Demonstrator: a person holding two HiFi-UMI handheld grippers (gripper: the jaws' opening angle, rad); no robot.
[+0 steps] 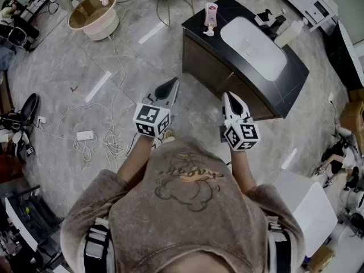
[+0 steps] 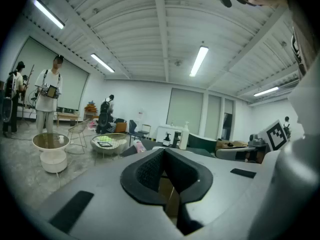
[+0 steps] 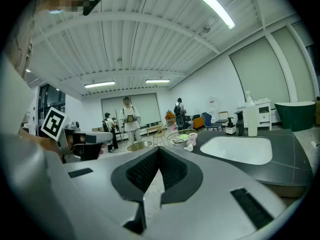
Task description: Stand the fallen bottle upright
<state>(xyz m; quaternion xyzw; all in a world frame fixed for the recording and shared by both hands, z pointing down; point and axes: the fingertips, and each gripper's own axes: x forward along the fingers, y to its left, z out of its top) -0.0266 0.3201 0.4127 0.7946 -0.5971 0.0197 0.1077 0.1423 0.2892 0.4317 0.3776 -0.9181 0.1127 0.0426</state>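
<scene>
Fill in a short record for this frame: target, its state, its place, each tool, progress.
target: pink bottle
state: lying on its side
place: far left corner of the dark counter, beside the white sink
left tool: shut, empty, over the floor, apart from the bottle
right tool: shut, empty, by the counter's near side
progress: bottle not yet stood up

Open floor point(image 1: 114, 67) up to the counter point(image 1: 239, 10), sink point(image 1: 253, 47) rim free (pump bottle point(image 1: 289, 33) crowds its far side)

Strip lights point(image 2: 199, 60) above the left gripper point(image 2: 164, 153) gave bright, even light. The floor point(image 1: 98, 86) ahead showed glare streaks. Both gripper views curved and darkened at the edges.
</scene>
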